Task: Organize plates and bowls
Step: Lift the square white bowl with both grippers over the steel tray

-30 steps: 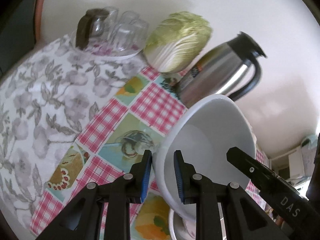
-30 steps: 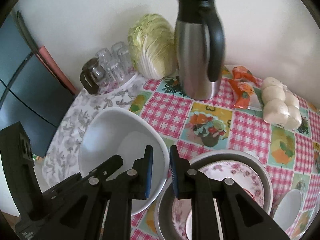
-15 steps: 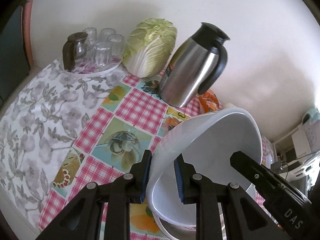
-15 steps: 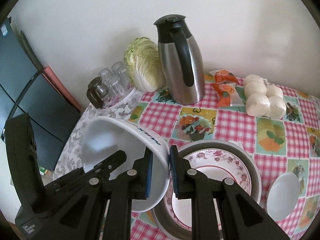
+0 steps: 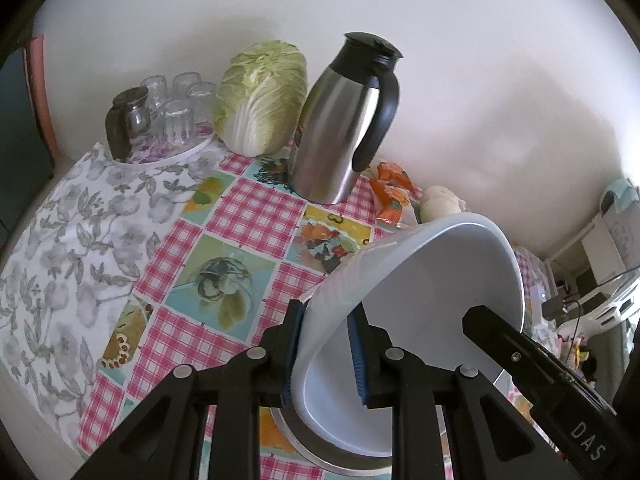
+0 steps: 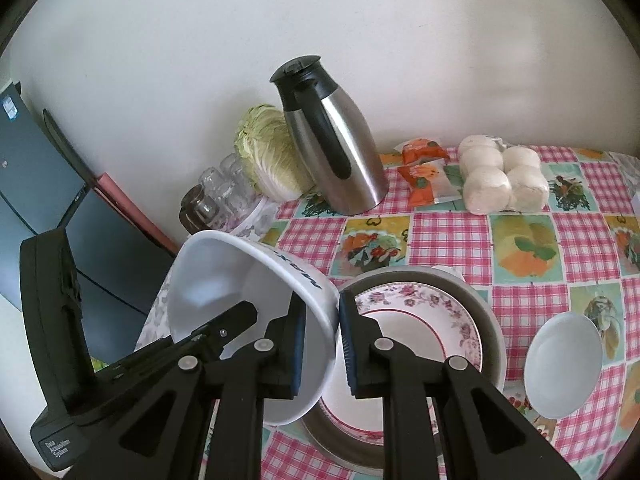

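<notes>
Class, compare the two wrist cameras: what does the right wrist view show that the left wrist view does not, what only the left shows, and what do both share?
Only the right wrist view shows the floral plate inside the metal basin, and the small white bowl beside it. Only the left wrist view shows the cluttered room corner past the table. Both show the large white bowl, tilted and clamped at its rim by the left gripper and right gripper, plus the steel thermos, cabbage and glasses.

We have lifted the large white bowl (image 6: 256, 320) off the surface (image 6: 520, 240) and tipped it steeply on its side, carrying it with both claws toward the metal basin (image 6: 490, 320) with the flowered plate (image 6: 420, 316); it now overlaps the basin's edge.
</notes>
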Action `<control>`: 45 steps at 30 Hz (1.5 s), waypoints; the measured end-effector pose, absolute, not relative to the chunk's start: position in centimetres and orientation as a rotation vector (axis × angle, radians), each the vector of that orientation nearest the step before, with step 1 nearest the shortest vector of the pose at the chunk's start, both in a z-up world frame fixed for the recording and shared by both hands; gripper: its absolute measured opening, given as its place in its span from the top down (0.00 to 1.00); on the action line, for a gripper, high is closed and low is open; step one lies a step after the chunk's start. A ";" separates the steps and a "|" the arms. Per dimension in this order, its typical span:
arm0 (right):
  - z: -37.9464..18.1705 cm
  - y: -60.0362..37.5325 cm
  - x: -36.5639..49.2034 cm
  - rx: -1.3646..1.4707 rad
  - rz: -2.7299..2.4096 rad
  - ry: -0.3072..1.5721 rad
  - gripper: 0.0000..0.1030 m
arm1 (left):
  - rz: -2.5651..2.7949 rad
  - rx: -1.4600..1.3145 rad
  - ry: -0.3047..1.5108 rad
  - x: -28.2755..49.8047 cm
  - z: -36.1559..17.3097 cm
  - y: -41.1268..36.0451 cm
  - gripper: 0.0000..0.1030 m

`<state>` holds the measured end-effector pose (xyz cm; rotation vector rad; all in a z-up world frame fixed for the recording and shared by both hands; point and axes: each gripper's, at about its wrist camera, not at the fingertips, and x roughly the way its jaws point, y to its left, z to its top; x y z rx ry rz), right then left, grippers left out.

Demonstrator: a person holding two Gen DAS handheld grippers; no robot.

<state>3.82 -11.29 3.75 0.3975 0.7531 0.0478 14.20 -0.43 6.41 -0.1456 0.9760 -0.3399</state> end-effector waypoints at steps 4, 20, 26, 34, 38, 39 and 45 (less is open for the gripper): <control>3.7 -12.4 3.1 0.409 0.057 0.735 0.83 | -0.334 -0.135 0.973 13.8 6.5 -1.4 0.76; 3.4 -15.3 1.7 0.438 0.078 0.710 0.83 | -0.297 -0.049 0.951 12.5 6.9 -4.9 0.76; 3.1 -16.1 1.7 0.443 0.093 0.716 0.83 | -0.290 -0.046 0.951 12.3 6.8 -5.4 0.76; 2.3 -16.8 2.1 0.443 0.070 0.739 0.83 | -0.297 -0.027 0.979 12.6 5.8 -6.4 0.76; 2.0 -17.2 2.2 0.442 0.057 0.750 0.83 | -0.299 -0.009 0.988 12.6 5.5 -7.0 0.76; 1.8 -17.2 2.3 0.443 0.054 0.754 0.83 | -0.299 -0.006 0.991 12.6 5.4 -7.0 0.76; 0.9 -17.2 2.6 0.436 0.038 0.792 0.83 | -0.296 0.000 1.034 13.0 4.1 -7.1 0.76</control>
